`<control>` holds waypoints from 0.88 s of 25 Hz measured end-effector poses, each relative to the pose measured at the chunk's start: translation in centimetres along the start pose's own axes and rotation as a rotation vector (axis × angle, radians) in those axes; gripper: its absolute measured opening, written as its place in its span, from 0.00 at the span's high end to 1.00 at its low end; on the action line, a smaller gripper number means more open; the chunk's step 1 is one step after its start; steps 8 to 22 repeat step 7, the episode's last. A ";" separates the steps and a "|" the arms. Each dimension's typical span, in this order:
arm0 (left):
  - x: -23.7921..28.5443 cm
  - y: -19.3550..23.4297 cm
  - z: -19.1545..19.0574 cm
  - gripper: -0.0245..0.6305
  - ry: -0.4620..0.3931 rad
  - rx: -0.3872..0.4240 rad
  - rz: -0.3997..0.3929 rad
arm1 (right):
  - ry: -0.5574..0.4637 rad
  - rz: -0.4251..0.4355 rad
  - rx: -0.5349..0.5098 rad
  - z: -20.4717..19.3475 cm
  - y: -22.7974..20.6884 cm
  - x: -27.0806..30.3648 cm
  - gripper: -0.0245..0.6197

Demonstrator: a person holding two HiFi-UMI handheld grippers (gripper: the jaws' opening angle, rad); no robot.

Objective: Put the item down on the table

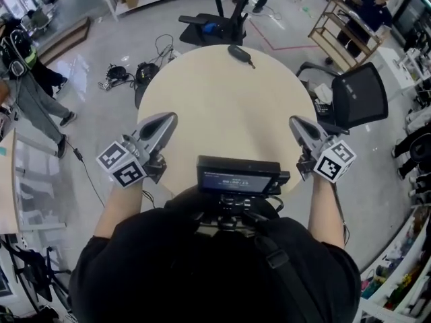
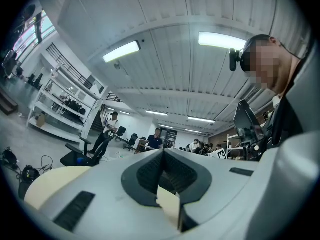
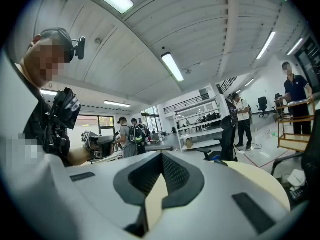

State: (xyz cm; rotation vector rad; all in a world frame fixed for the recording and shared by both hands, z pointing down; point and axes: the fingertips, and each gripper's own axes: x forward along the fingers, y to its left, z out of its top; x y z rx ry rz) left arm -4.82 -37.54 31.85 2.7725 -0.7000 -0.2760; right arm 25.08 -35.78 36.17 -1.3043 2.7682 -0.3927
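Observation:
In the head view a small black item (image 1: 240, 54) with a thin stem lies on the far edge of the round beige table (image 1: 222, 106). My left gripper (image 1: 170, 118) hovers over the table's near left edge, jaws together with nothing between them. The right gripper (image 1: 294, 121) hangs at the near right edge, also shut and empty. Both are far from the black item. The left gripper view shows its jaws (image 2: 164, 151) meeting at the tip, pointing level across the room. In the right gripper view the jaws (image 3: 162, 154) are likewise closed, with the table's rim (image 3: 260, 179) to the right.
A black mesh chair (image 1: 360, 96) stands close to the table's right side, and another chair (image 1: 215, 22) sits beyond the far edge. Cables and gear (image 1: 124, 73) lie on the floor at left near a standing person (image 1: 27, 79). A wooden cart (image 1: 343, 29) is at far right.

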 end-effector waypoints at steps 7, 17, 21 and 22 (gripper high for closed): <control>0.6 -1.3 -1.2 0.96 -0.008 0.015 0.011 | 0.002 0.017 -0.019 -0.6 -0.8 -1.5 0.95; 0.6 -1.3 -1.2 0.96 -0.008 0.015 0.011 | 0.002 0.017 -0.019 -0.6 -0.8 -1.5 0.95; 0.6 -1.3 -1.2 0.96 -0.008 0.015 0.011 | 0.002 0.017 -0.019 -0.6 -0.8 -1.5 0.95; 0.6 -1.3 -1.2 0.96 -0.008 0.015 0.011 | 0.002 0.017 -0.019 -0.6 -0.8 -1.5 0.95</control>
